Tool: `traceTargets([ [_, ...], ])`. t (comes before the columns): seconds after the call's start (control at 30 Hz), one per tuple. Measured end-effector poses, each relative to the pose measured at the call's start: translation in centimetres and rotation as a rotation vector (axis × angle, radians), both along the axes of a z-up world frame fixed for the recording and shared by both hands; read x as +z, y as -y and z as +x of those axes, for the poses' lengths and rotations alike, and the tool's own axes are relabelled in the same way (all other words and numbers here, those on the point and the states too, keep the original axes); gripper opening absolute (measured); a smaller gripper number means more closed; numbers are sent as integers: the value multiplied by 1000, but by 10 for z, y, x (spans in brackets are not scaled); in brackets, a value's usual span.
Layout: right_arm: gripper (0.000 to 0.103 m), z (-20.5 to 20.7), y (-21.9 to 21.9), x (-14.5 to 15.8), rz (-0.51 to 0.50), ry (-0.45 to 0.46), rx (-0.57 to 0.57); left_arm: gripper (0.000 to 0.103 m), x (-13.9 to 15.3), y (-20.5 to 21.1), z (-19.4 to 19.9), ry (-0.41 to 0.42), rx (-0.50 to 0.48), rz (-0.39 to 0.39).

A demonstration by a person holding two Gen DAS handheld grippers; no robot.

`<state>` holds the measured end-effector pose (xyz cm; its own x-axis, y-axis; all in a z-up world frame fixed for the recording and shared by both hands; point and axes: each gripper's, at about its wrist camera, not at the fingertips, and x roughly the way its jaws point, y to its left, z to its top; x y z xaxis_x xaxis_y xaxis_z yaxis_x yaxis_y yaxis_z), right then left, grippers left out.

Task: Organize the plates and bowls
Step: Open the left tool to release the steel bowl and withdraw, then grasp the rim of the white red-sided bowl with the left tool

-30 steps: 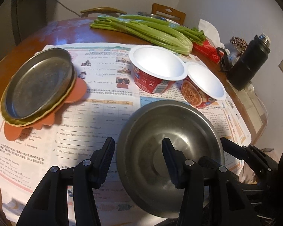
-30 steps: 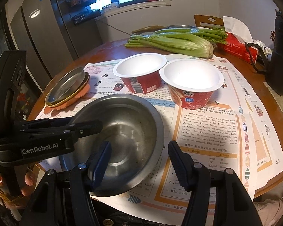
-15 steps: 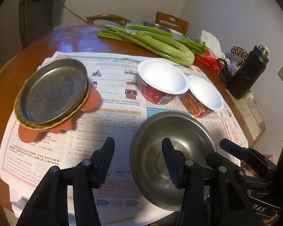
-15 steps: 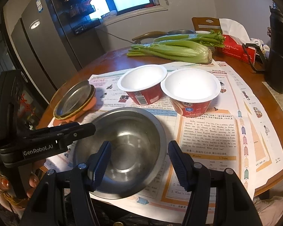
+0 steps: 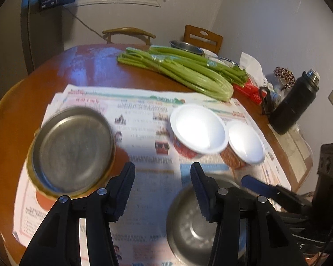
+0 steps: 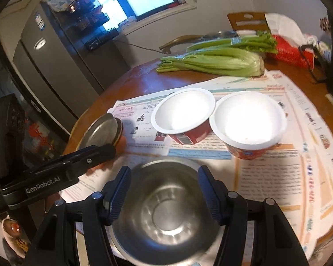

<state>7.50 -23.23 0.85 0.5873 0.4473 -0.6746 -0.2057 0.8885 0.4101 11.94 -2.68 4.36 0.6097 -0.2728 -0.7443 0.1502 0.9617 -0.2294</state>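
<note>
A steel bowl (image 6: 166,212) sits empty on the newspaper near the table's front edge; it also shows low right in the left wrist view (image 5: 188,228). My right gripper (image 6: 164,177) hovers above it, open, pads clear of the rim. My left gripper (image 5: 162,181) is open over bare newspaper, between the steel bowl and a metal plate (image 5: 73,148) stacked on a yellow plate and an orange mat. Two white paper bowls with red sides (image 5: 197,128) (image 5: 246,144) stand side by side behind; the right wrist view shows them too (image 6: 184,110) (image 6: 248,119).
A celery bunch (image 5: 188,75) lies across the far table, with a red tissue pack (image 5: 248,88) and a black flask (image 5: 295,102) at the right. Another steel bowl (image 5: 186,46) sits at the far edge by two chairs. A fridge (image 6: 51,66) stands to the left.
Both grippers have risen and drawn back, so the table looks farther. The steel bowl has slid low in both views and the plate stack sits nearer the left fingers. Jaw gaps are unchanged.
</note>
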Motion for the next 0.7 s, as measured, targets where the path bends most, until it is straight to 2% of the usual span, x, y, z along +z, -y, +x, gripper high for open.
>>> traceTargets([
  [0.43,63,53,1,-9,94,-93,-60,54,-3,21,66,-59,-5,18],
  [0.7,63,74,2,-18,117,-131,-70,54,-32,34,106,-151,-4,22],
])
